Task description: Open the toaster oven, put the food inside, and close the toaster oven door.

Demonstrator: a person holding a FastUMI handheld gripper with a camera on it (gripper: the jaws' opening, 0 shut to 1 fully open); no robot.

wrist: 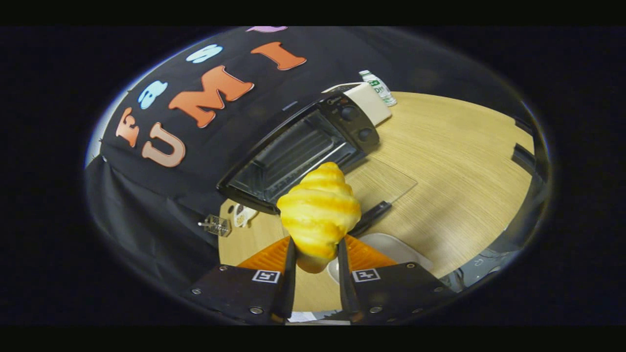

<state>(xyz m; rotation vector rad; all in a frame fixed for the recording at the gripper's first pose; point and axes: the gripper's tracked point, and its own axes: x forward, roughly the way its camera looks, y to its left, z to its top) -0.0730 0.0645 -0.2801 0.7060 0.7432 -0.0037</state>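
A yellow croissant (pixel 319 210) is clamped between my two fingers, and my gripper (pixel 315 252) is shut on its lower end. It hangs above the wooden table (pixel 455 171). Just beyond it stands the black toaster oven (pixel 298 151), its cavity and wire rack exposed. The glass door (pixel 386 183) lies folded down flat on the table, its dark handle (pixel 370 217) next to the croissant. Two knobs (pixel 357 122) sit on the oven's right panel.
A white plate (pixel 391 247) lies on the table under my right finger. A white appliance (pixel 369 100) and a small white bottle (pixel 379 88) stand behind the oven. A clear little object (pixel 217 225) and a cup (pixel 242 215) sit at the table's left edge.
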